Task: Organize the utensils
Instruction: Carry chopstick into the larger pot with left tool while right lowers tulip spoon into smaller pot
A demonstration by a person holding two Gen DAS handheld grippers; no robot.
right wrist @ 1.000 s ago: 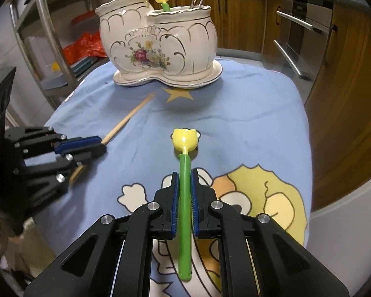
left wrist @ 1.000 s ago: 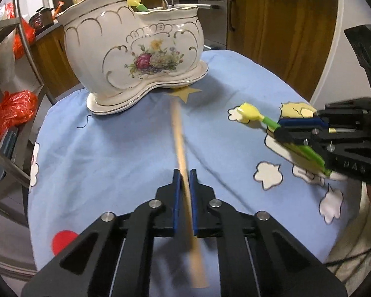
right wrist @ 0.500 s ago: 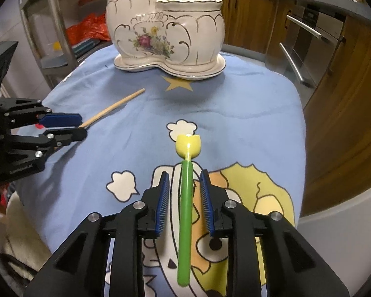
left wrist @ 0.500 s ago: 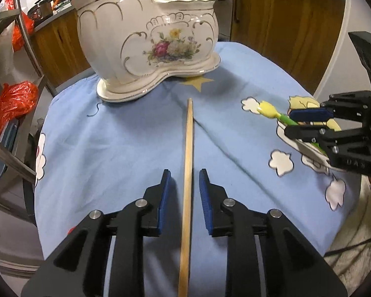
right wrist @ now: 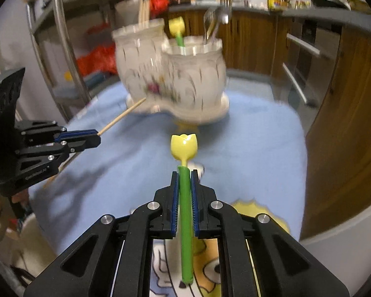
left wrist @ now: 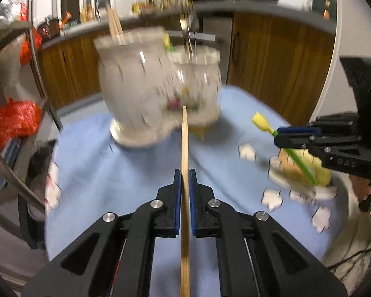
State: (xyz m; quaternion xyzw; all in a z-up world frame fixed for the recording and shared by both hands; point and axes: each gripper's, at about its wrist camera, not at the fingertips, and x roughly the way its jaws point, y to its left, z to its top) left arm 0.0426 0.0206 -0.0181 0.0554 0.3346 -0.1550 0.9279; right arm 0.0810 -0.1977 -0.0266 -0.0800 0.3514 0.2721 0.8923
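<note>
My left gripper (left wrist: 185,173) is shut on a wooden chopstick (left wrist: 184,136), which hangs above the cloth and points at the white floral ceramic holder (left wrist: 158,94). The jaws of my right gripper (right wrist: 184,173) are closing, and their pads press on the green handle of a yellow tulip-headed spoon (right wrist: 184,146) lifted off the cloth. From the right wrist view the left gripper (right wrist: 94,137) is at the left with the chopstick (right wrist: 121,116) sticking out toward the holder (right wrist: 185,84). The left wrist view has the right gripper (left wrist: 282,136) and its spoon (left wrist: 261,121) at the right.
The holder has chopsticks, another tulip spoon (right wrist: 176,28) and metal cutlery (right wrist: 214,22) standing in it. A blue cartoon-print cloth (right wrist: 247,148) covers the table. A metal rack with orange bags (left wrist: 14,118) stands left; wooden cabinets (left wrist: 279,69) are behind and to the right.
Half a second ago both pairs of jaws stood open around the utensils lying on the cloth. Both have since closed on them and raised them; the views tilted up toward the holder.
</note>
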